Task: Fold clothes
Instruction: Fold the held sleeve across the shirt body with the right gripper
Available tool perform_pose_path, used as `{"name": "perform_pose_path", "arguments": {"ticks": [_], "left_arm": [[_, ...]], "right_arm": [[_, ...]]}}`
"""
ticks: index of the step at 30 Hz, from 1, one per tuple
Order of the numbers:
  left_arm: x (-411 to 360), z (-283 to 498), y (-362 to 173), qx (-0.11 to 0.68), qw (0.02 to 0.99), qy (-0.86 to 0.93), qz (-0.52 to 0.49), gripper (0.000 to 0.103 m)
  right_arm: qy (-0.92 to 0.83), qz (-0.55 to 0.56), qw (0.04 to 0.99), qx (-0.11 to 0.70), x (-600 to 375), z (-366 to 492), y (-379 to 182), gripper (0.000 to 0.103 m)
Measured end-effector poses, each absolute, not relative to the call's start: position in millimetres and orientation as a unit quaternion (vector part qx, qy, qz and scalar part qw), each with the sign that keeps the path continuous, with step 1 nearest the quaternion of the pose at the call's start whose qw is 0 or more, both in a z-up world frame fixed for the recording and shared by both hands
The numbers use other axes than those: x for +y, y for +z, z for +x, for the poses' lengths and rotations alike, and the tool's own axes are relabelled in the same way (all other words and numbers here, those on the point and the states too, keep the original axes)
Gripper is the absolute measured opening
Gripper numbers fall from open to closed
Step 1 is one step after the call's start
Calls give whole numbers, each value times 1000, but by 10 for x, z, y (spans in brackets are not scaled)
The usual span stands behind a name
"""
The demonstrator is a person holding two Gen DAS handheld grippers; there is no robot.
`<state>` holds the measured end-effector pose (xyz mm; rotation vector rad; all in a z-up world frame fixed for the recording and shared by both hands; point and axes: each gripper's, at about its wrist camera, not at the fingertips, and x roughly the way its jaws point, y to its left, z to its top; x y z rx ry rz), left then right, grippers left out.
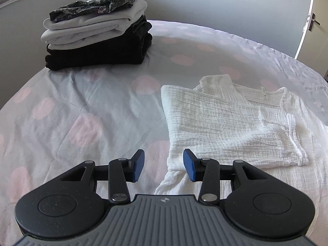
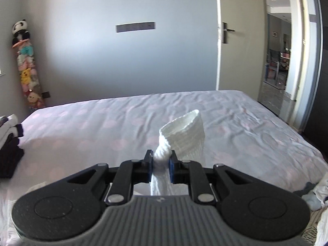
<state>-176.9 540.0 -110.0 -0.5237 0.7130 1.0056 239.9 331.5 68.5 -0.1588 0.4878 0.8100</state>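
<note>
A white crinkled shirt [image 1: 231,123] lies partly folded on the bed, collar at the far side. My left gripper [image 1: 164,165] is open and empty, just above the shirt's near left edge. In the right wrist view my right gripper [image 2: 161,167] is shut on a bunched part of the white shirt [image 2: 184,135], which stands up in front of the pads like a sleeve cuff. The rest of the shirt is hidden below that gripper.
A stack of folded clothes [image 1: 96,32], black, white and patterned, stands at the bed's far left and also shows in the right wrist view [image 2: 10,143]. The bed sheet [image 1: 82,106] is pale with pink dots. More clothes [image 2: 319,186] lie at the right edge. An open door [image 2: 237,51] is behind.
</note>
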Motion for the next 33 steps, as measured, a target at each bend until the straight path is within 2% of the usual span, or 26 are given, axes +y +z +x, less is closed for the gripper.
{"name": "perform_pose_path", "arguments": {"ticks": [7, 16, 21, 27, 33], "left_arm": [[5551, -1943, -1097, 310, 778, 463, -289, 49], [5665, -1986, -1167, 311, 771, 462, -309, 49], [5686, -1961, -1186, 317, 770, 460, -308, 49], [5677, -1933, -1193, 327, 768, 460, -303, 49], [5671, -1958, -1176, 329, 763, 465, -305, 49]], "right_arm": [[493, -116, 826, 247, 4211, 1477, 394, 17], [554, -208, 727, 348, 4846, 573, -893, 17], [556, -244, 695, 386, 4898, 368, -1325, 19], [566, -252, 676, 399, 4845, 300, -1305, 38], [577, -260, 657, 409, 4776, 231, -1246, 45]]}}
